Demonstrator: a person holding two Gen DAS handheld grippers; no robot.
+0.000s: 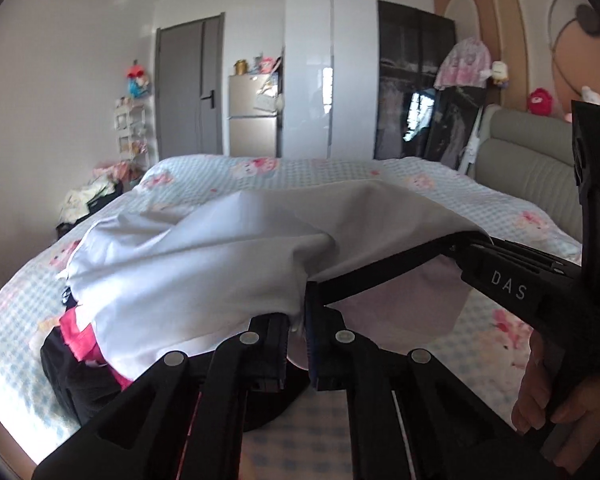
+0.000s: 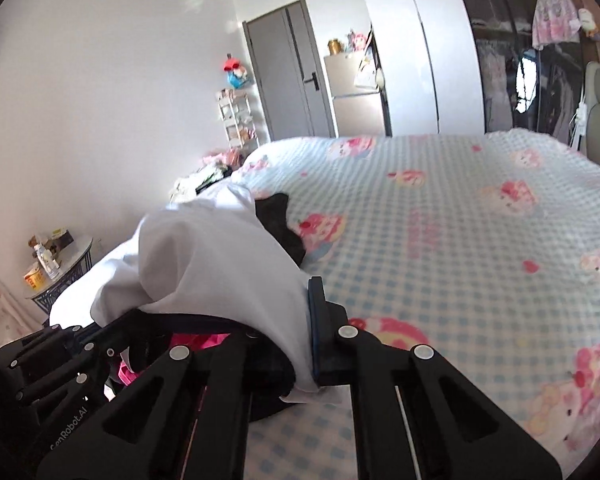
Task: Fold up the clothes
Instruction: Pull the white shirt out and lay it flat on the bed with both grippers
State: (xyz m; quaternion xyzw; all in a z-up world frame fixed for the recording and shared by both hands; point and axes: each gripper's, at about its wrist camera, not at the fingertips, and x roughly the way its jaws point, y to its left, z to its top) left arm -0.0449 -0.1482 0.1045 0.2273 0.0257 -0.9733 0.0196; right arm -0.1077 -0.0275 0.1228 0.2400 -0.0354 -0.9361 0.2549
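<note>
- Left gripper (image 1: 298,322): we note its jaws closed on an edge of the white garment (image 1: 188,264), the cloth pinched between the pads.
- Right gripper (image 2: 306,340): jaws likewise clamped on the white garment, a fold of it caught against the blue-edged pad; in the left wrist view its fingers reach in from the right and vanish under the cloth.
- White garment: we find it lifted off the bed (image 1: 340,172), stretched between the two grippers and draped over the pile at the left.
- Pile of clothes (image 1: 76,356): black and bright pink pieces, lying on the bed under and beside the white garment.
- Bed: blue-checked cover with pink cartoon figures.
- Hand (image 1: 556,412): wrapped round the right gripper's handle, lower right of the left wrist view.
- Side table (image 2: 60,276): beside the bed, bearing a bottle and cups.
</note>
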